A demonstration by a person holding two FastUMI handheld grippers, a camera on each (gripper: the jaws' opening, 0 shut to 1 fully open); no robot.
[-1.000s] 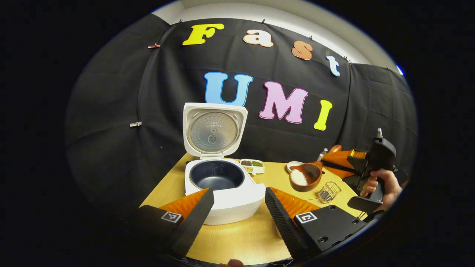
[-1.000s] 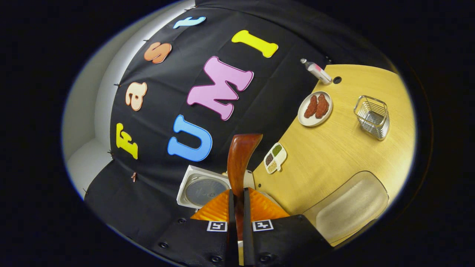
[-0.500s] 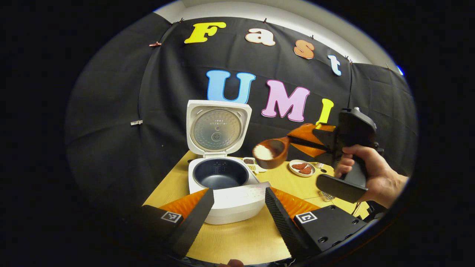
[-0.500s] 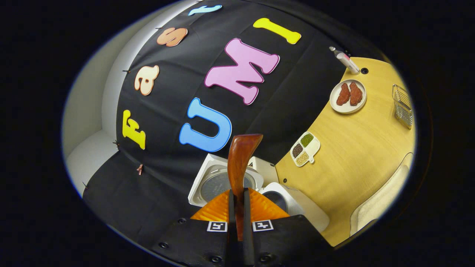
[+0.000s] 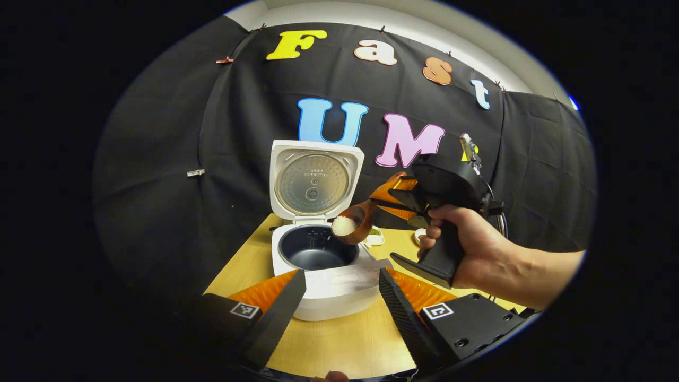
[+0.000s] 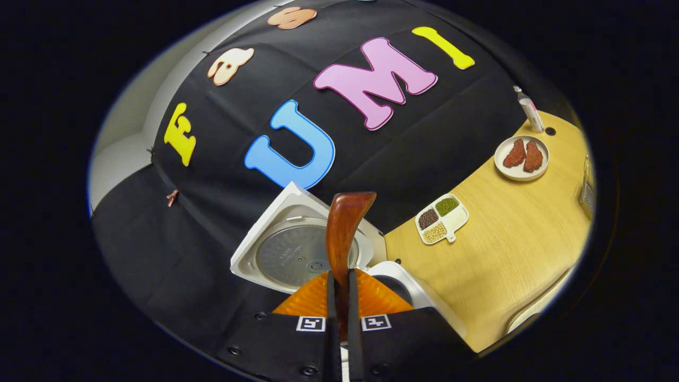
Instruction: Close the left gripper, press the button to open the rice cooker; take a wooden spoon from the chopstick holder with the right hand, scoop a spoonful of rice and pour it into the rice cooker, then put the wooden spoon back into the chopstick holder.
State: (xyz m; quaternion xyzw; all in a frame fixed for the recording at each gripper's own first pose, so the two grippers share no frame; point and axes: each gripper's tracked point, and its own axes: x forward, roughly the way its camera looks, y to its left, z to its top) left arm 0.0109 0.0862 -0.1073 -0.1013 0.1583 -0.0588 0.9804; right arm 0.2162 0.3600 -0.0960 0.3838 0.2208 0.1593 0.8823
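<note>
The white rice cooker stands with its lid up and its dark inner pot showing. A wooden spoon heaped with white rice hangs over the pot's right rim, tipped toward it. My right gripper, held by a hand, is shut on the spoon's handle. My left gripper stands open in front of the cooker, its fingers either side of the cooker's front. In the right gripper view the raised lid lies just behind the spoon.
On the wooden table sit a divided dish of beans, a plate with two pieces of meat and a bottle by the wall. A wire basket shows at the far right edge.
My right gripper has carried the rice-filled spoon left and a little down, from beside the cooker to over the pot's rim. The left gripper has stayed put.
</note>
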